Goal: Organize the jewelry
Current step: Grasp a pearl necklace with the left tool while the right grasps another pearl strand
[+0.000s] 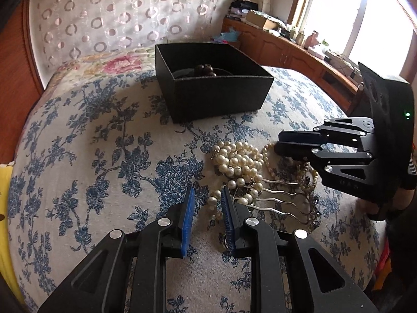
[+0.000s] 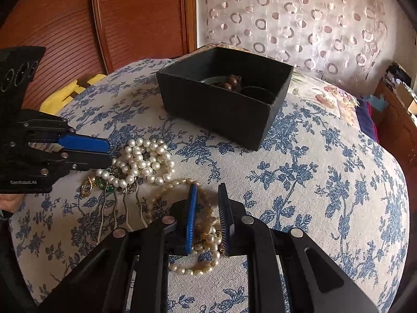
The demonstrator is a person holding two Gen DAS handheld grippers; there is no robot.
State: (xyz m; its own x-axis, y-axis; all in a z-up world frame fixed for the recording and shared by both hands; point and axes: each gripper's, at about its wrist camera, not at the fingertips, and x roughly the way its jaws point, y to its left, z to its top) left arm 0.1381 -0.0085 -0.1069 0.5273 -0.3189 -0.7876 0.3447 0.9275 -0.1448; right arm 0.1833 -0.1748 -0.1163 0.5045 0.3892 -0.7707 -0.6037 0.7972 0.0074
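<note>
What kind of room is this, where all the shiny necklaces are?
Most likely a bedroom. The white pearl necklaces lie on a blue-flowered bedspread, with a floral pillow behind the black square box, and low wooden cabinets under a bright window.

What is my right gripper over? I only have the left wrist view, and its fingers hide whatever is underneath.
Observer: The right gripper is open, with a strand of small cream pearls lying between its fingers, not yet gripped.
Operator: Anything near the hair comb that I'm missing?
Observer: Yes, a gold ring and some green stones lie at the comb's top end.
Operator: Does the box hold only brown beads?
Observer: No, the black box also holds a dark bangle beside the brown beads.
</note>
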